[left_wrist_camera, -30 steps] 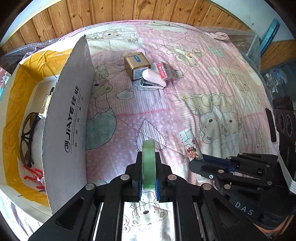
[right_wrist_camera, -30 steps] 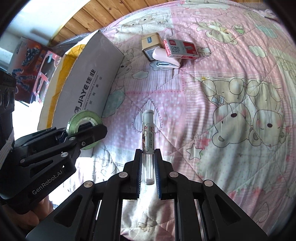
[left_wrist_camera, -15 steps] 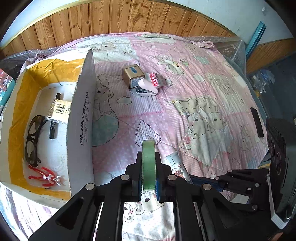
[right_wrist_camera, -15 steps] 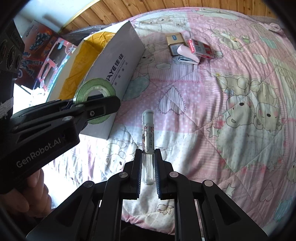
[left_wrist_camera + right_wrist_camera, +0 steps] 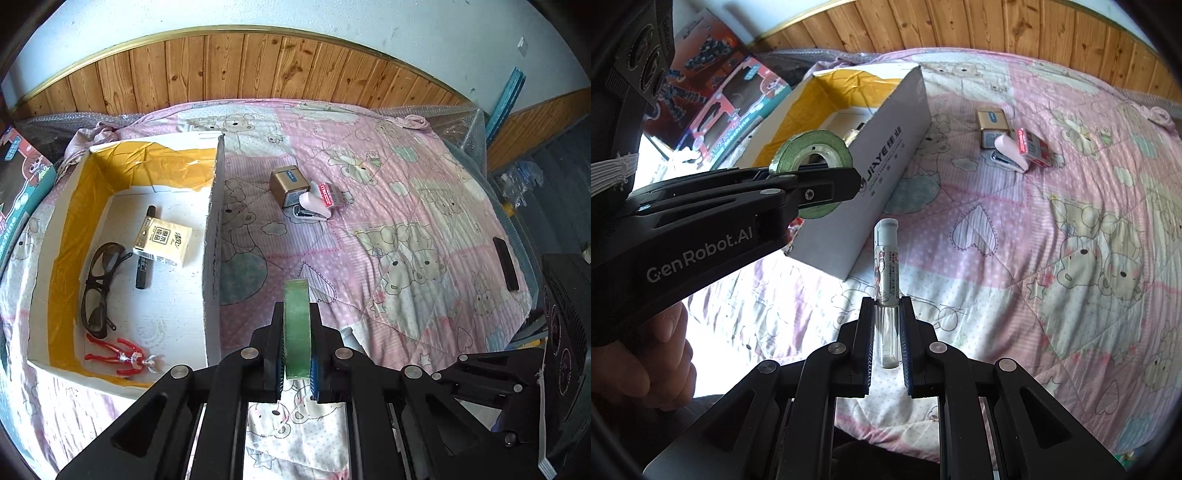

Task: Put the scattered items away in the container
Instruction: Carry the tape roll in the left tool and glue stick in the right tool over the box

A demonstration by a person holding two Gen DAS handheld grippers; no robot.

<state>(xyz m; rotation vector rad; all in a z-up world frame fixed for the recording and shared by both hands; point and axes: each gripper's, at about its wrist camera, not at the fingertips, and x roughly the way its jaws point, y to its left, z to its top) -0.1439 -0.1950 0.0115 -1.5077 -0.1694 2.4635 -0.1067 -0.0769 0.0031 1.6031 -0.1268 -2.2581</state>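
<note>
Green tape roll [image 5: 296, 325] now higher, box [image 5: 213, 236] interior more exposed.

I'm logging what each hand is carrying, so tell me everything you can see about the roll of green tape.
The tape roll is a flat ring of matte green tape, fairly thin, with an open round core. The left gripper is shut on it, its fingers pressing both flat faces, so the roll stands on edge and pokes up past the fingertips. It hangs in the air above the bedspread, near the white wall of the cardboard box and not yet inside. Nothing else touches it.
</note>
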